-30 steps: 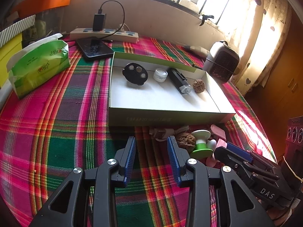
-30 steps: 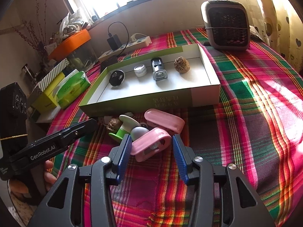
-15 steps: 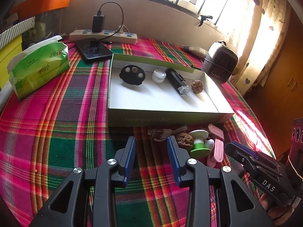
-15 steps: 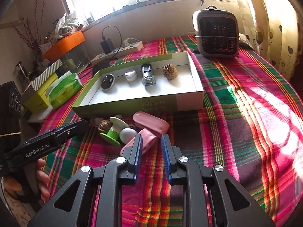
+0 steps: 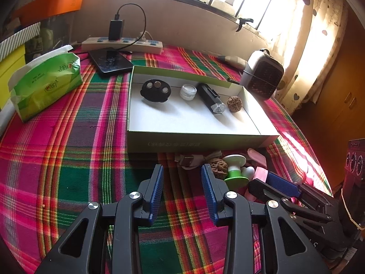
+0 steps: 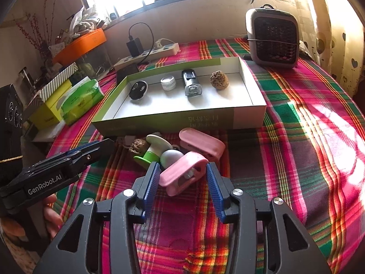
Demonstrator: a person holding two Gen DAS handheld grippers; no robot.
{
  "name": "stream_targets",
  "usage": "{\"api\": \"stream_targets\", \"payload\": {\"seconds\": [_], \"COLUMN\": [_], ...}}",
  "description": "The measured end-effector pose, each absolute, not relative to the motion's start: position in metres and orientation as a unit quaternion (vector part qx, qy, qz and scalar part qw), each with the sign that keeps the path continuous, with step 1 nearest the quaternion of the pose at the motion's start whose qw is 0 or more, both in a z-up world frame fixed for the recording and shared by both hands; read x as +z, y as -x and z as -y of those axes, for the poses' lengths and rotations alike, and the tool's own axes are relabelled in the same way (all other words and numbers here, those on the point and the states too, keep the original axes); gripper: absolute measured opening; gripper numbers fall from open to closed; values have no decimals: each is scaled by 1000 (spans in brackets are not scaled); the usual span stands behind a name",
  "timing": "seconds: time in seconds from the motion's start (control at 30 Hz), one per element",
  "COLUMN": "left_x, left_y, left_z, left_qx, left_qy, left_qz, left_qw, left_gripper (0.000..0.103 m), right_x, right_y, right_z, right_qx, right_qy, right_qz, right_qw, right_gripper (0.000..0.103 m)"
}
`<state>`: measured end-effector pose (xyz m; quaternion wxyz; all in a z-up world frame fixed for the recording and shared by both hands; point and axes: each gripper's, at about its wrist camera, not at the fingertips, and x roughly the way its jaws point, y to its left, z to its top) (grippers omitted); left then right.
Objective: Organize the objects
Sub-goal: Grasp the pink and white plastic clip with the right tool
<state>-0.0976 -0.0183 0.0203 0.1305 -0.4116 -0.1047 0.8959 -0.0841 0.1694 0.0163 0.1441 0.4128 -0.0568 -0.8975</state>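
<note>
Blue ribbed pads on your right hand-held gripper (image 6: 181,178) have just been opening again after a brief squeeze, and they now stand apart on either side of the nearer pink plastic clip-shaped case (image 6: 182,174); the left pad looks very close to its edge, though I can't be sure it touches. Just beyond it lie a second pink plastic case (image 6: 202,145), a white egg-shaped piece (image 6: 171,157), a green-and-white spool-shaped holder (image 6: 151,151) and a brown wrinkled walnut (image 6: 138,145), all huddled on the red-and-green plaid cloth of the table (image 6: 296,159). Your left hand-held gripper (image 5: 182,183) hovers open over bare cloth, nothing between its pads. Farther back sits the shallow white cardboard box with green rim (image 5: 198,140), holding a black round disc with metal studs (image 5: 156,90), a small clear jar (image 5: 188,92), a black flashlight-like tube (image 5: 209,98) and another walnut (image 5: 233,102) in a row.
</note>
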Motion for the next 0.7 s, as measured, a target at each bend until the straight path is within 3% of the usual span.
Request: {"api": "stream_targets", "payload": {"seconds": [0.07,0.7], "left_x": [21,25], "left_y": [97,98], "left_z": [18,22], "left_qx": [896,890], "left_qy": [412,415], "left_qz": [105,106], "left_qw": [132,156], "left_gripper": [32,32], "right_x": [17,26], "right_y": [83,66], "right_z": [-170,-193], "right_qx": [-900,-909], "right_qy": [-411,-414], "right_qz": [49,1], "right_qw": [136,52], "right_gripper": [50,50]}}
